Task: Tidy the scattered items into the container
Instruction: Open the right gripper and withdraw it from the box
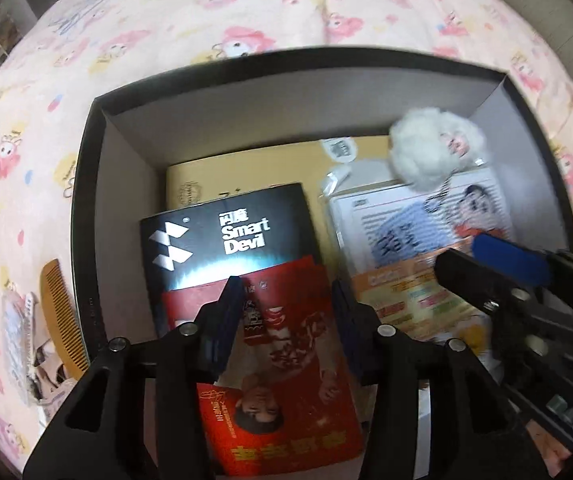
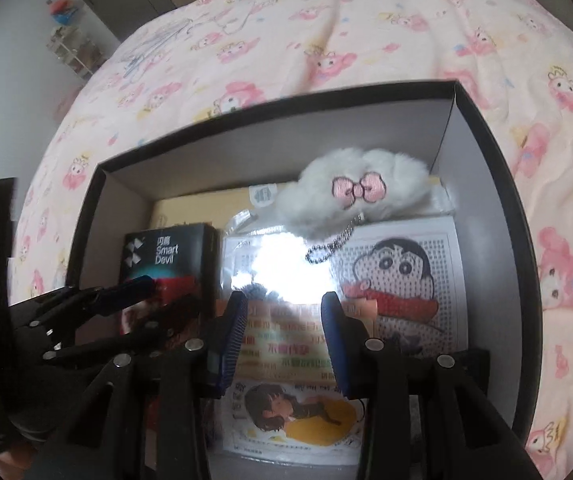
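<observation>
Packed so far into the dark container (image 1: 86, 184) on the bed (image 1: 166, 20): a red packet (image 1: 286, 392) lying flat near the front, overlapping a black Smart Devil box (image 1: 222, 236); alongside, a cartoon picture pack (image 2: 402, 276) with a white fluffy keychain (image 2: 350, 196) resting on its far edge. Still outside, on the bedspread just beside the container's left wall: a wooden comb (image 1: 60, 312) and, touching it, a clear packet (image 1: 16, 336) whose contents cannot be made out.

Judged as the letting-go end of one placement, with the collecting unfinished. Over the red packet, pointing steeply down: left claw (image 1: 286, 288), jaws apart, clamped on nothing, the packet lying wider than the gap and beneath the fingers rather than pinched. Close on its right, above the glossy packs: right claw (image 2: 282, 300), jaws likewise apart and empty.

Next, probably: lift the left claw clear of the rim without dragging the red packet, swing out over the left wall, come down on the comb. Thin and flat on soft bedding, so take it across its narrow width, mind the bedspread bunching up between the pads, and keep off the clear packet beside it.
</observation>
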Tool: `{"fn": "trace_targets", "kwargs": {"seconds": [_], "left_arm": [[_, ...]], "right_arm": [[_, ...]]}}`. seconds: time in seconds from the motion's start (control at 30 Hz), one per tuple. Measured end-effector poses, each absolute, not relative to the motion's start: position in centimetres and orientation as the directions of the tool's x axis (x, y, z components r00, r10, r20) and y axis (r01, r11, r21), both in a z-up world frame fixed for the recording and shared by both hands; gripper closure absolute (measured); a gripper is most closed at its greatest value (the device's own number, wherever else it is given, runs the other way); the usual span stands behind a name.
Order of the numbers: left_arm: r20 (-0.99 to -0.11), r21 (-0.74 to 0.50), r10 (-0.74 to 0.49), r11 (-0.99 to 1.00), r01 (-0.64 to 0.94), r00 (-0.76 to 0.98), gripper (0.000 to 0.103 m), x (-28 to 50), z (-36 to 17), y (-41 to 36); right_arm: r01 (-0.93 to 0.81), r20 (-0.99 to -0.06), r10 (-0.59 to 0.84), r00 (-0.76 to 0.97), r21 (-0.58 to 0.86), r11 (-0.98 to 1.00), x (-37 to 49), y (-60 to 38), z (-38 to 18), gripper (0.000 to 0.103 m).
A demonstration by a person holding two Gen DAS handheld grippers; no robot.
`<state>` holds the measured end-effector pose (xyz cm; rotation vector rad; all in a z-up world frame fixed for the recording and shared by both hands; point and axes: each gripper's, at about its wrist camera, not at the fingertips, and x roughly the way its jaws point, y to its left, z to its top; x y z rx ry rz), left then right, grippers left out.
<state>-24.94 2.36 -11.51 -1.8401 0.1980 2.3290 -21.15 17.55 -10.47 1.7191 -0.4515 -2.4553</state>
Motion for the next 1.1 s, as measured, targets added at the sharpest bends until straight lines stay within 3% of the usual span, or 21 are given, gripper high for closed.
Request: {"fn": "trace_targets", "kwargs": {"seconds": [0.17,0.5,0.8,1.1], "left_arm": [[-0.974,-0.018,0.057,-0.984,-0.176,-0.218,0.061,-25.1,-11.1,1.7],[-0.876,-0.286,0.315,-0.949,-0.133,-0.366,0.056,-19.1,-6.6,-0.7],[-0.829,-0.282,0.328,-0.945,-0.167,-0.453,0.056,-12.3,-1.1,-3.8],[-0.814,-0.266,0.313,-0.95,-0.165,-0.489,0.056,-4.8,0.5,-8.5]], "right_arm": [[-0.092,-0.904,-0.224,-0.365,0.275,-0.957,-20.7,17.7,-10.2,0.068],[-0.032,-0.894,-0.232,-0.383,0.264,-0.964,-19.0,16.2,-9.0,0.068],[0.088,-0.829,-0.205,-0.52,0.187,-0.979,-12.4,12.3,-4.1,0.063],[0.205,-0.801,-0.278,-0.531,0.197,-0.959,-7.2,7.1,-2.3,0.063]]}}
